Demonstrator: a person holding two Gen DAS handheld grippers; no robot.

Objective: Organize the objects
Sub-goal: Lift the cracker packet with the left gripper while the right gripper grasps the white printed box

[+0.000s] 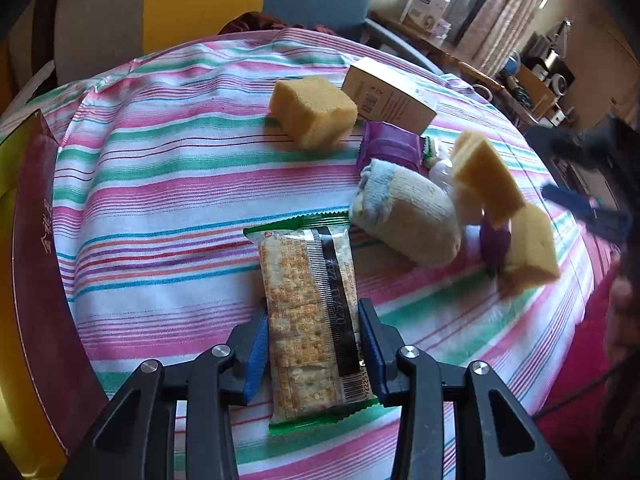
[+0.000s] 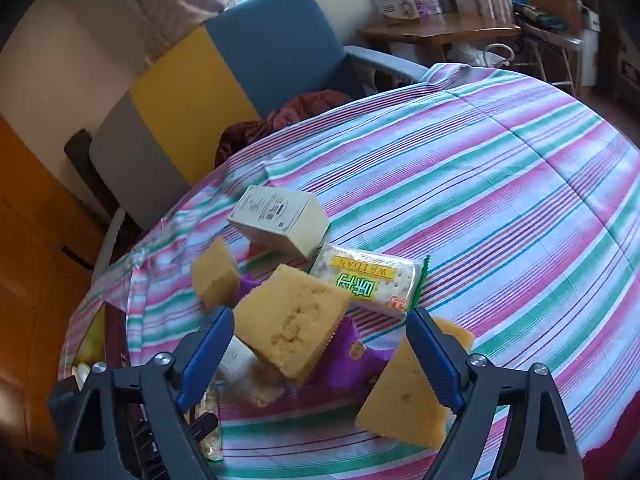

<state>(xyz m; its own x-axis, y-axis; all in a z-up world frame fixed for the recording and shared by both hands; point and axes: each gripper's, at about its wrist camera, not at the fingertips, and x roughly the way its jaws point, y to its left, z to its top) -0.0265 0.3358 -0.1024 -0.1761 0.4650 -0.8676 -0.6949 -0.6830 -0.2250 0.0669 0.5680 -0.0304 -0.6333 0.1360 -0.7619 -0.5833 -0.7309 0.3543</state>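
My left gripper [image 1: 312,344] pinches a green-edged cracker packet [image 1: 310,316] by its long sides near the tablecloth's [image 1: 160,168] front edge, seemingly for sorting; my right gripper [image 2: 320,344] gapes unloaded over the sponge [image 2: 290,326] pile

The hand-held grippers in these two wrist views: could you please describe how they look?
Both match: the left hand-held gripper and right hand-held gripper have black angular linkage arms with triangular cut-outs, silver round pivot pins and blue ridged pads on the fingers. No cables, sleeves or markings show.
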